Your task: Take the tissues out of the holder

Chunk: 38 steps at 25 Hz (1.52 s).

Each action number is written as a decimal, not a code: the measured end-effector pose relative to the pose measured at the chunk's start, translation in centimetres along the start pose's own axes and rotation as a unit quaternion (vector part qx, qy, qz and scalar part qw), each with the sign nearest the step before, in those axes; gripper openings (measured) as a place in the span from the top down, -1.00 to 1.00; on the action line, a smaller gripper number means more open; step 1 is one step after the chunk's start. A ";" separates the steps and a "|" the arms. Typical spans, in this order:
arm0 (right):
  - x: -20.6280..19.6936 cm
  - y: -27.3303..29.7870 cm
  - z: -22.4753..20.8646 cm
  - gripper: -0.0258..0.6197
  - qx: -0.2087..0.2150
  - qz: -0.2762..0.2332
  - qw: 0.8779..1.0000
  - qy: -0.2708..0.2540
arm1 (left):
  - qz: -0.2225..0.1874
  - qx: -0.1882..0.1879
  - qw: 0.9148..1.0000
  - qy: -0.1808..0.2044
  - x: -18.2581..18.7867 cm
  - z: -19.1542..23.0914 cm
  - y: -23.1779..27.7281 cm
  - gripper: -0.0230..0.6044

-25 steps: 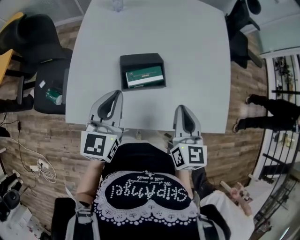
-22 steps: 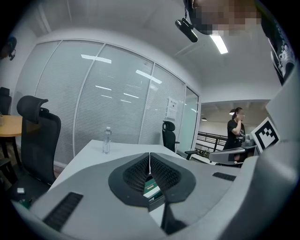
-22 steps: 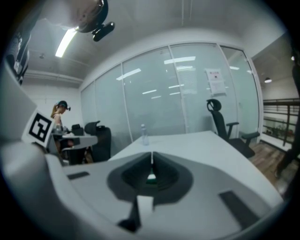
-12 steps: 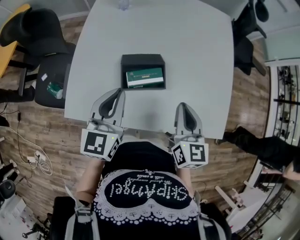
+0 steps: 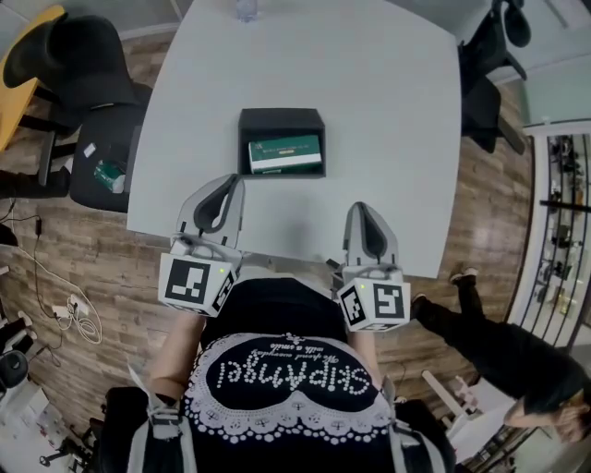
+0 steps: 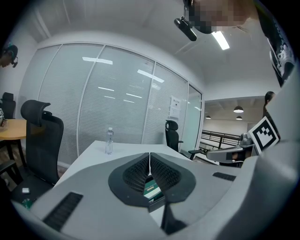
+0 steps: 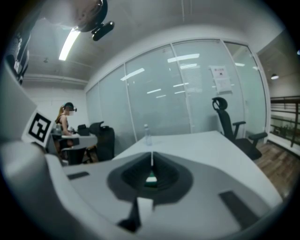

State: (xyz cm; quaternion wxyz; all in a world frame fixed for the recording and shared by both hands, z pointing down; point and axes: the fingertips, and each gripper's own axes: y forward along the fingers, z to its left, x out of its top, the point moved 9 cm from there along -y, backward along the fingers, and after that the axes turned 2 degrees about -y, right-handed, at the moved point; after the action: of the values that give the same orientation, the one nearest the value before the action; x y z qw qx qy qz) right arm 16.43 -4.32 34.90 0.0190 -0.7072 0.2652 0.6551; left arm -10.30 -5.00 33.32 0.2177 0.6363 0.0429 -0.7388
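L gripper [image 5: 229, 185]: jaws shut tight, nothing pinched, held over near table [image 5: 388, 111] edge; prob staged for the reach.
R gripper [image 5: 362, 211]: jaws also pressed together, empty, parked beside L.
Holder [image 5: 282, 115]: black box, set just past L tips, top left open for access.
Tissues [image 5: 284, 152]: green pack, laid flat inside holder, not yet touched.
Bottle [image 5: 243, 9]: stood at far edge, well apart.

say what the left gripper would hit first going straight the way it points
The left gripper would likely meet the near wall of the black tissue holder first; depth is unclear.
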 end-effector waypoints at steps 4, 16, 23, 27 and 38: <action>0.0 0.4 0.0 0.82 0.005 0.000 1.000 0.000 | 0.000 0.001 1.000 0.002 -0.1 0.1 0.0 0.85; -0.5 0.4 -0.4 0.82 -0.003 0.004 1.000 0.007 | 0.012 -0.007 1.000 0.011 -0.4 0.0 0.7 0.85; -0.7 0.1 -1.0 0.82 -0.015 0.009 1.000 0.013 | 0.046 -0.041 0.998 0.027 -0.4 -0.4 2.4 0.44; -0.7 -0.1 -1.7 0.82 -0.026 0.011 0.999 0.019 | 0.085 -0.077 0.991 0.076 -0.9 -0.9 4.4 0.20; -0.9 0.2 -4.0 0.82 -0.047 0.025 0.998 0.035 | 0.200 -0.139 0.959 0.145 -3.8 -1.3 11.2 0.02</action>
State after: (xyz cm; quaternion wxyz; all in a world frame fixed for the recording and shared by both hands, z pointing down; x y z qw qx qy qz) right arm 19.99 -5.70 36.42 -0.0401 -0.7227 0.2521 0.6423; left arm -4.51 -13.64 39.11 0.4390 0.6956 0.0484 -0.5666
